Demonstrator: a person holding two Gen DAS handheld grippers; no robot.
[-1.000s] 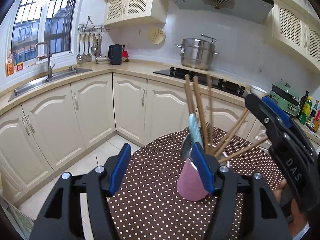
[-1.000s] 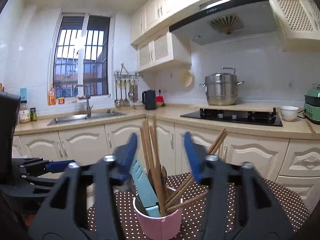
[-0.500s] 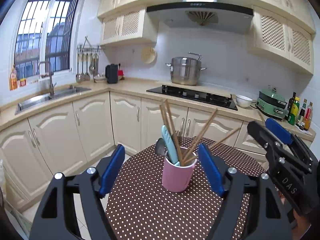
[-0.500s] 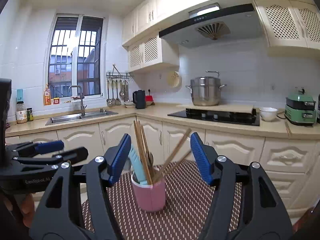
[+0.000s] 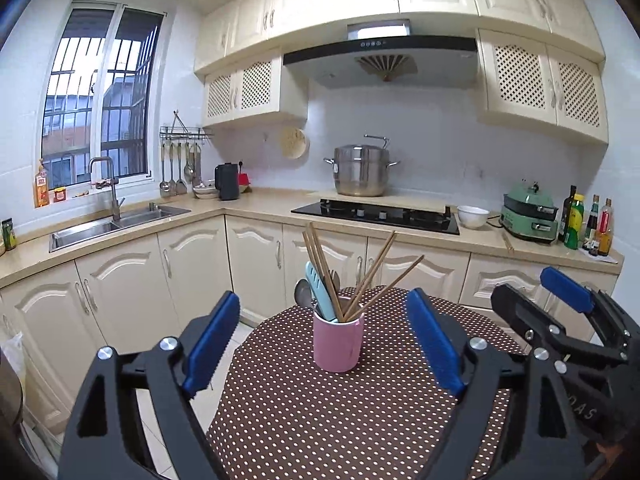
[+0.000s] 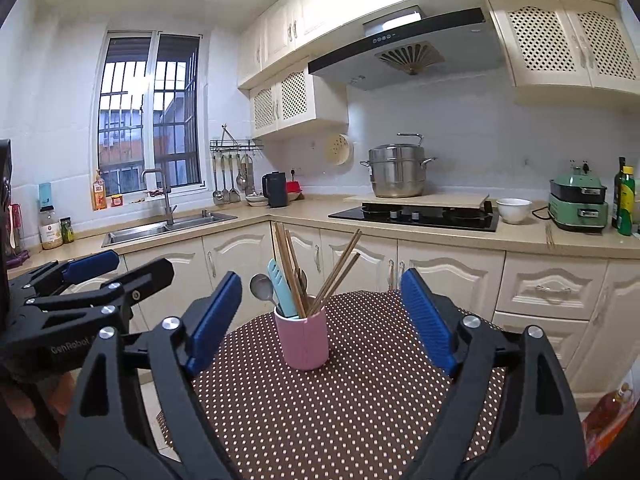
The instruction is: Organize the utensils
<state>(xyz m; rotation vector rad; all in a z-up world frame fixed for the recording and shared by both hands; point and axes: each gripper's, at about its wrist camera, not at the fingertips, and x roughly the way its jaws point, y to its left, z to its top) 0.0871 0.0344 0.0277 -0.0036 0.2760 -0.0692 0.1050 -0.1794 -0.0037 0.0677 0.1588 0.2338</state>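
Note:
A pink cup (image 5: 338, 345) (image 6: 306, 342) stands upright on the brown dotted table (image 5: 320, 420) (image 6: 340, 408). It holds several wooden chopsticks (image 5: 320, 272) (image 6: 286, 268), a light blue utensil (image 5: 320, 294) (image 6: 282, 288) and a metal spoon (image 6: 262, 286). My left gripper (image 5: 324, 350) and my right gripper (image 6: 320, 320) hang well back from the cup. Their jaws are opening and nothing is between them. The right gripper also shows at the right edge of the left wrist view, and the left gripper at the left edge of the right wrist view.
Beyond the table run cream cabinets and a counter with a sink (image 5: 116, 224), a black kettle (image 5: 227, 182), a hob (image 5: 376, 216) with a steel pot (image 5: 362, 172), a white bowl (image 5: 473, 216) and a green appliance (image 5: 530, 218). Bottles (image 5: 588, 224) stand at the far right.
Both grippers have pulled back from the cup, which now looks smaller and farther away, and their jaws have spread wider. The cup and utensils stay in place.

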